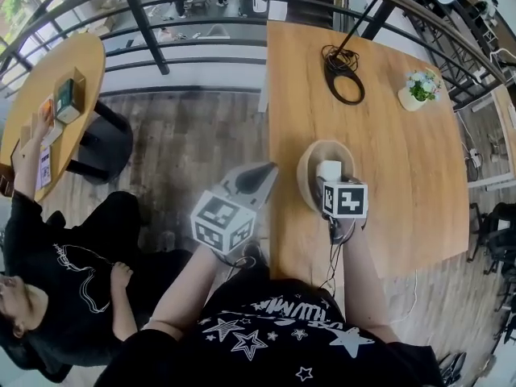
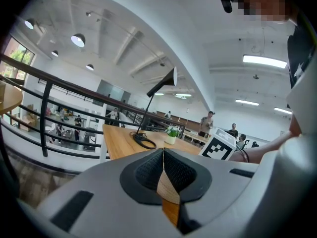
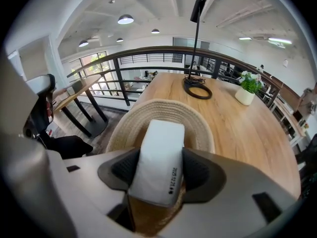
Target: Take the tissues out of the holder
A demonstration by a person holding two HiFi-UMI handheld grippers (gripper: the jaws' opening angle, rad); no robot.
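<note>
Right gripper: closed on the white tissue pack, one dark pad flat against each long side, jaws set wide by the pack's width. Printed code visible along the pack's right edge. Pack pointing away from the camera, its far end inside the woven holder. Cannot tell whether resting on the holder's bottom or lifted clear.

Head view: same right gripper low over the holder, pack showing white just ahead of the marker cube. Holder close to the near left edge of the wooden table.

Left gripper: jaws fully together, pads meeting along one line, nothing between them. Held off the table's left side, above the plank floor, well apart from the holder.

Farther along the table: coiled black cable at the foot of a black lamp pole, small potted plant to its right. Beyond: black railing. Far left: round table, seated person beside it.
</note>
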